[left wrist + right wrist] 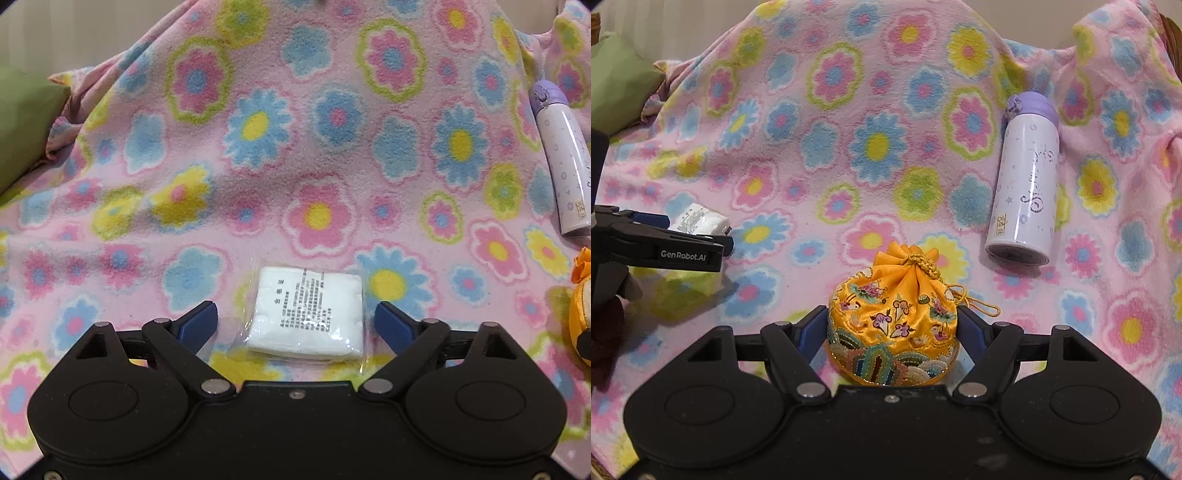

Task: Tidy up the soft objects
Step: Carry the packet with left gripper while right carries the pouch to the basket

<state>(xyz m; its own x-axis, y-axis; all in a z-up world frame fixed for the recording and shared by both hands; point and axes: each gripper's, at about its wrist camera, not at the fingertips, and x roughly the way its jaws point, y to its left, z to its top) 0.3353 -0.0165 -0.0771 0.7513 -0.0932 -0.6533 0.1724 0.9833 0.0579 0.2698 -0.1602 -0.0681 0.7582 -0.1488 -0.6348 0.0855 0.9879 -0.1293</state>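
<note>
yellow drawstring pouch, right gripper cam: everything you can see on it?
The yellow pouch looks like shiny satin, embroidered with flowers above and multicoloured wave scallops around the base. Its top is gathered into pleats by a gold knotted cord trailing off to the right. It sits upright and plump on the floral blanket, between the right gripper fingers, which flank its sides; contact is unclear.

On the blanket [886,110], packet [698,219] left of pouch [894,321], bottle [1027,184] right
</note>
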